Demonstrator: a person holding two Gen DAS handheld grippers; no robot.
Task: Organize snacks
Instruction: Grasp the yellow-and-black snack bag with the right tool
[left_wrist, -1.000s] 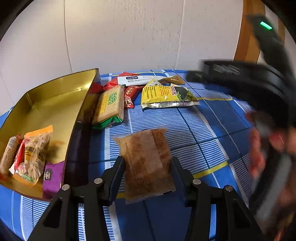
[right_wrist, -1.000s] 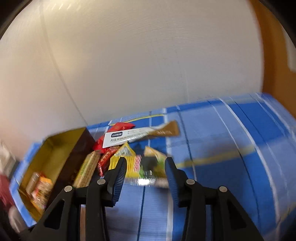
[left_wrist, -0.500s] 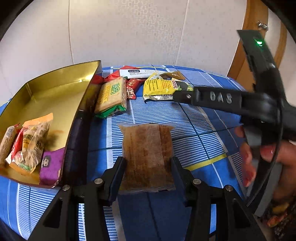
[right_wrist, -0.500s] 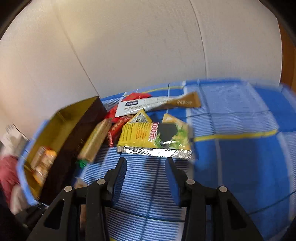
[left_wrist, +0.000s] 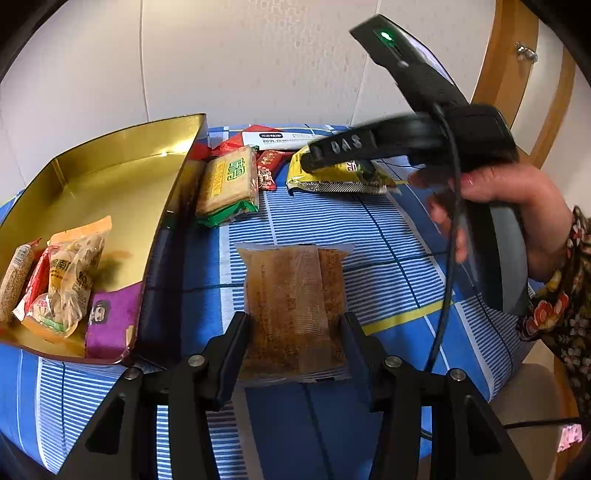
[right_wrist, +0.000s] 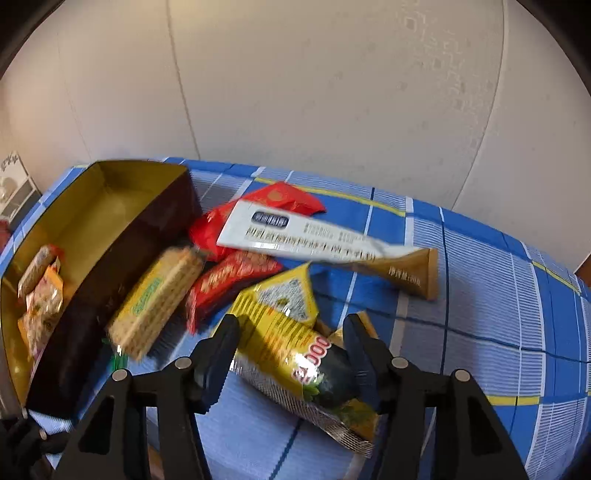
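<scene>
The right hand-held gripper (right_wrist: 291, 347), jaws opening, straddles the yellow snack packet (right_wrist: 295, 350) on the surface; the left hand-held gripper (left_wrist: 293, 345) brackets the brown snack packet (left_wrist: 291, 295) beside the gold tin (left_wrist: 110, 177).

I've got a flat clear-wrapped brown snack pack (left_wrist: 293, 306) on the blue cloth, a crinkly yellow foil pouch (right_wrist: 295, 350) lying tilted, near the gold-lined tin (left_wrist: 110, 177).
</scene>
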